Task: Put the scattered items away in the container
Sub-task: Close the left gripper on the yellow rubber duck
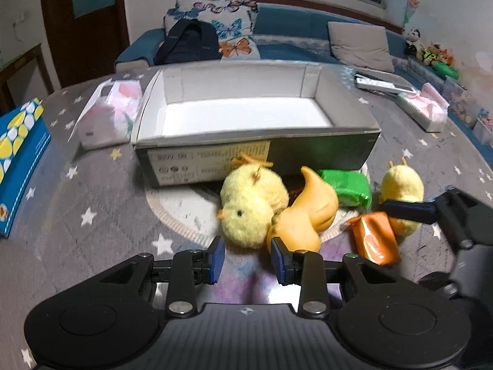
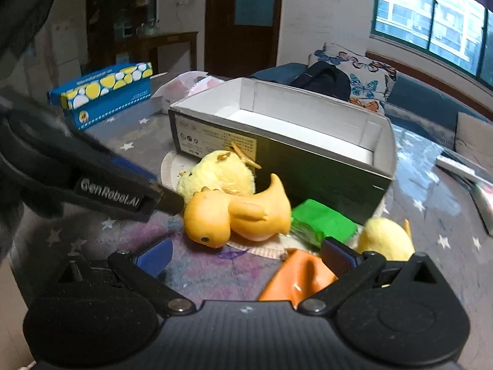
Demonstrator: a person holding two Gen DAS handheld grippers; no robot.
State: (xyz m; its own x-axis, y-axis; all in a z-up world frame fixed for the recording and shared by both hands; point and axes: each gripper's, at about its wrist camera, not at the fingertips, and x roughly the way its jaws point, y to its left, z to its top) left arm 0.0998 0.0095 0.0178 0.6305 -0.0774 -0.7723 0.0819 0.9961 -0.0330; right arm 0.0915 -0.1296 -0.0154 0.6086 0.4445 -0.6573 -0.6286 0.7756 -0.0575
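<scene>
The left wrist view looks straight into the open grey box (image 1: 246, 117), whose white floor shows bare, and it takes in things the other view loses: the sofa with a grey cushion (image 1: 360, 44), a row of small toys (image 1: 431, 52) on the ledge at far right, and a tissue pack (image 1: 423, 111) near the table's right edge. The left gripper (image 1: 248, 259) has its blue pads apart with nothing between them, just short of a fluffy yellow chick (image 1: 251, 206) and an orange rubber duck (image 1: 305, 212) lying in front of the box. Beside them sit a green packet (image 1: 348, 188), an orange packet (image 1: 374, 237) and a second chick (image 1: 400, 185), which one finger of the right gripper (image 1: 409, 209) partly covers. The right wrist view shows the box (image 2: 308, 160) from one corner, so only part of its floor is seen, but it gives the duck's (image 2: 237, 215) face and eye plainly and the whole blue tissue box (image 2: 104, 92), cut off at the left edge in the other view. The right gripper (image 2: 246, 256) is spread wide and empty; the orange packet (image 2: 299, 277) lies under its right finger, the small chick (image 2: 385, 240) just beyond. The left gripper's (image 2: 172, 199) finger crosses the frame, blurred, its tip against the big chick (image 2: 222, 172).
</scene>
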